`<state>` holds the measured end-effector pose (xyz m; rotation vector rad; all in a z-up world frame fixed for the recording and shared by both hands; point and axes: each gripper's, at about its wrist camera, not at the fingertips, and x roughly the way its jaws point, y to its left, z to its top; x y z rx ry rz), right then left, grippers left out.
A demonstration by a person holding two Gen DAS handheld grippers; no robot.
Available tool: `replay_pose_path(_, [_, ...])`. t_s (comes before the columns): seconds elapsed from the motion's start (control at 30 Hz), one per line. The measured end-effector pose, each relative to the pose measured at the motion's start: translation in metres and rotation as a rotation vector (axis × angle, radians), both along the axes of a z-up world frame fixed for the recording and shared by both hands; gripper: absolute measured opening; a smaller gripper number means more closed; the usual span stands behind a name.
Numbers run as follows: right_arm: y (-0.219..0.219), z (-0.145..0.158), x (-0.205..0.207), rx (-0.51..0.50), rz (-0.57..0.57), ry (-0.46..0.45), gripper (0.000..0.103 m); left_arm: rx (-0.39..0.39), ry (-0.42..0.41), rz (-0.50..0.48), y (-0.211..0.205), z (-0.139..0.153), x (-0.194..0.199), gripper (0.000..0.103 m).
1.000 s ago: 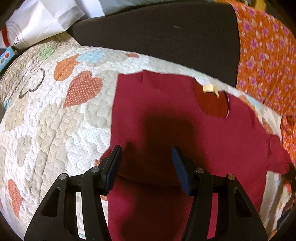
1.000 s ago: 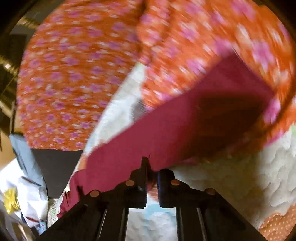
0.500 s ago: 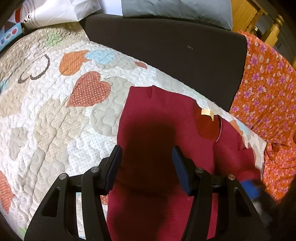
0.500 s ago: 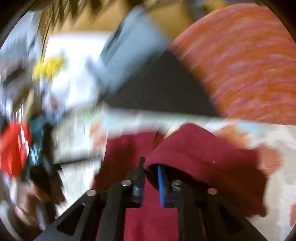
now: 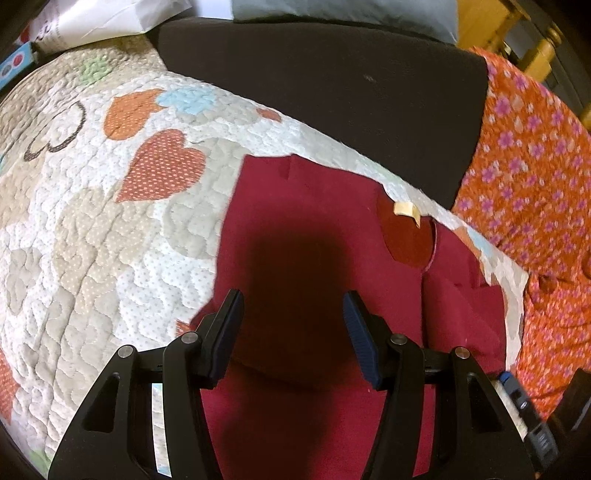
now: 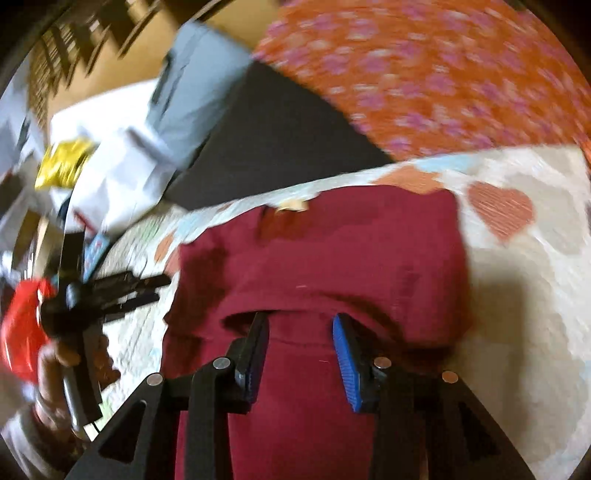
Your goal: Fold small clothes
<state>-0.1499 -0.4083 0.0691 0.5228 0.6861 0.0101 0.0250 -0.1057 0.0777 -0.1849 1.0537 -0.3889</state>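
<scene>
A dark red small shirt (image 5: 314, 229) lies on the heart-patterned quilt (image 5: 92, 229), its neck label (image 5: 406, 211) at the far edge. Its right sleeve is folded in over the body (image 5: 461, 306). My left gripper (image 5: 293, 332) is open and empty, just above the shirt's middle. In the right wrist view the same shirt (image 6: 332, 243) lies ahead, with the folded sleeve edge just past my right gripper (image 6: 301, 350), which is open and empty. The right wrist view is blurred. The left gripper also shows there (image 6: 122, 291), at the left, in a hand.
An orange flowered cloth (image 5: 535, 192) lies right of the shirt. A black cushion (image 5: 332, 81) and a grey pillow (image 5: 332, 11) stand behind the quilt. White bags (image 6: 122, 177) and clutter lie at the far left.
My right gripper carried the right sleeve over the shirt's body, then opened and let it go. The left gripper stayed open and lifted back slightly.
</scene>
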Motion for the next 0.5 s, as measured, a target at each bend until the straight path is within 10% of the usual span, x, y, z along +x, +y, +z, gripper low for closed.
replay_pose_path(0.23, [0.002,0.013,0.003,-0.123,-0.084,0.038,0.034,0.006,-0.016,-0.066,-0.015,-0.001,-0.006,0.056])
replay_pose_path(0.43, [-0.018,-0.014,0.028,-0.030,-0.091,0.117,0.037,0.032,-0.029,-0.118,-0.025,-0.001,-0.011,0.056])
replay_pose_path(0.5, [-0.010,-0.012,0.037,-0.059,-0.083,0.129,0.007,0.017,-0.028,-0.113,-0.020,0.001,-0.008,0.056])
